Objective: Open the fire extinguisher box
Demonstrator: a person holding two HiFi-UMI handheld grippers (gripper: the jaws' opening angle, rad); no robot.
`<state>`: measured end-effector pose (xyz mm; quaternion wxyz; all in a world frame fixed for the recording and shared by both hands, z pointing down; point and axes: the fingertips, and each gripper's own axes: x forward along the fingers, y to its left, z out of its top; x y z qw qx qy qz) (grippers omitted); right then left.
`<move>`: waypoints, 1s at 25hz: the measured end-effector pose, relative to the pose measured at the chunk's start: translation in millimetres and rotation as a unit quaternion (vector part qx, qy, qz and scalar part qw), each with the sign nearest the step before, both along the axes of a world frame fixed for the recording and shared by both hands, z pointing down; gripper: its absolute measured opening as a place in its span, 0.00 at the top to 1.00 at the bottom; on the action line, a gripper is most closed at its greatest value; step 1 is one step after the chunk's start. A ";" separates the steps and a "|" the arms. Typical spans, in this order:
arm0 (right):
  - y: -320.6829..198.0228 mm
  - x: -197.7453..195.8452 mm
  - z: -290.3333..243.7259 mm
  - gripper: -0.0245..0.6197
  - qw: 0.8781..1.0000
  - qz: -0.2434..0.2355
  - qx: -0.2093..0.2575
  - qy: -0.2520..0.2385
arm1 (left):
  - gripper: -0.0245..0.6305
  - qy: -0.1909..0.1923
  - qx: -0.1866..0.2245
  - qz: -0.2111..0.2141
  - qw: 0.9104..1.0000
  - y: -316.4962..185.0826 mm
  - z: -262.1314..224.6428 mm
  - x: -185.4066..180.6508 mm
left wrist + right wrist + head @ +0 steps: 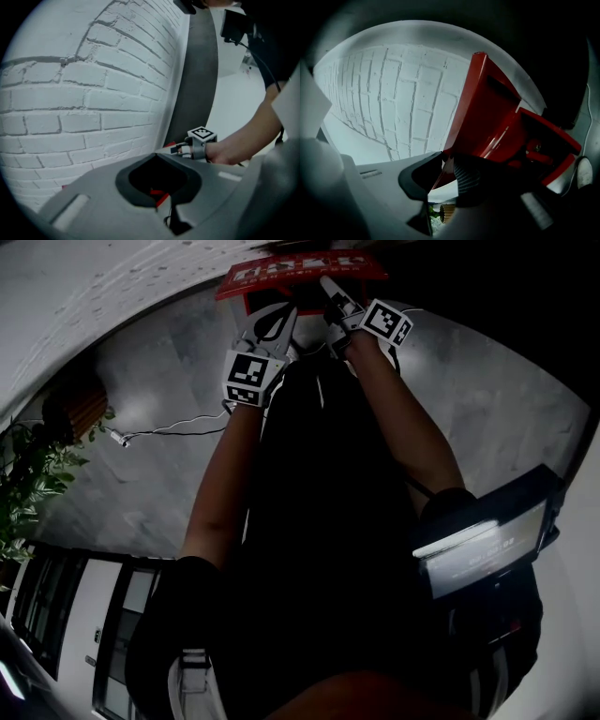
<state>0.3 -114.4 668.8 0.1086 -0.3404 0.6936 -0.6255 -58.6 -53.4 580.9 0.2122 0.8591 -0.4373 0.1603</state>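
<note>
The red fire extinguisher box (300, 273) stands against the wall at the top of the head view. In the right gripper view its red lid (487, 112) is swung up and partly open, showing the red inside (539, 150). My right gripper (449, 161) is shut on the lid's lower edge, which sits between the grey jaw and the ribbed pad. From above, that same right gripper (333, 292) reaches onto the box front. My left gripper (157, 155) is shut, tips together, holding nothing that I can see. It hovers just left of the box (272, 329). The right gripper (173, 149) shows beyond it.
A white brick wall (70, 93) rises behind the box, with a dark grey pillar (197, 70) beside it. On the grey floor lies a thin cable (159, 432). A leafy plant (23, 484) stands at the left. A screen device (483, 545) hangs at the person's chest.
</note>
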 end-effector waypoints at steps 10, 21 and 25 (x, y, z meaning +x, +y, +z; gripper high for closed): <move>-72.3 -12.2 -15.5 0.87 1.000 0.012 0.015 0.002 | 0.96 -0.009 0.015 -0.011 1.000 -29.0 -19.5 -18.3; -105.4 -21.1 -9.8 0.87 1.000 0.011 0.011 0.014 | 0.96 -0.015 0.023 -0.023 0.999 -44.3 -31.5 -37.8; -113.0 -23.9 -6.9 0.87 1.000 0.011 0.006 0.020 | 0.96 -0.014 0.025 -0.023 0.999 -45.5 -35.8 -38.6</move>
